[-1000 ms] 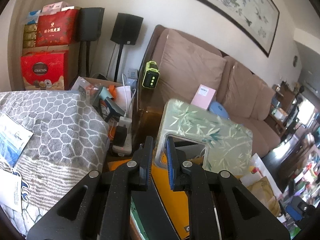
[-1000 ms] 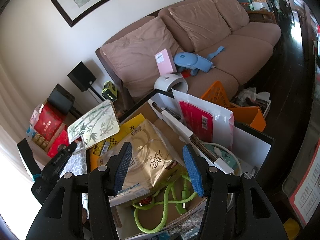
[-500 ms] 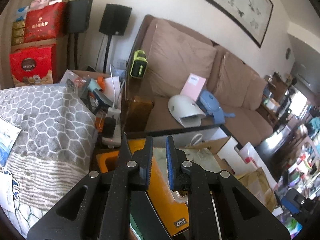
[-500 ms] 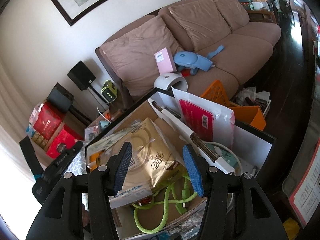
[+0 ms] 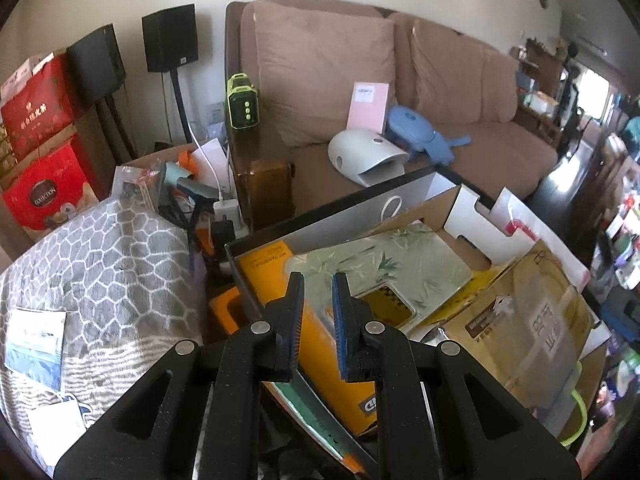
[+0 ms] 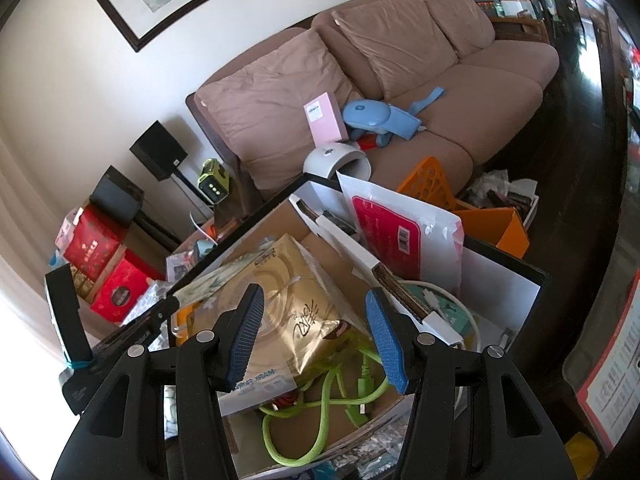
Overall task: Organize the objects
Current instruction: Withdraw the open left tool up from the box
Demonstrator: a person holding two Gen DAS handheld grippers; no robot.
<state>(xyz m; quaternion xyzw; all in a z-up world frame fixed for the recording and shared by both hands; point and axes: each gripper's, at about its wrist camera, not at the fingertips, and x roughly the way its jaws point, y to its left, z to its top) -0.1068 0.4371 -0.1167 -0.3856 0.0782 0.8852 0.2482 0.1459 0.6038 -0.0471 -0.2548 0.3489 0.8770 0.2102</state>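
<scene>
The left gripper (image 5: 316, 312) is pinched nearly closed on the near edge of the bamboo-print board (image 5: 384, 264), lying it flat on the yellow box (image 5: 276, 280) just ahead. The right gripper (image 6: 314, 334) hangs half open and empty above the gold bag (image 6: 288, 300), probably waiting.

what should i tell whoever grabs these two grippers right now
Left gripper: jaws nearly closed on the near edge of the pale green bamboo-print flat sheet, which lies tilted in the open cardboard box on top of a yellow-orange flat box.
Right gripper: open and empty, hovering over the shiny gold packet in the same box.
Done: the sheet is inside the box beside the gold packet; a bright green cord lies at the bottom.
Left: release the sheet, draw the left gripper back, then probably sort other loose items.
</scene>
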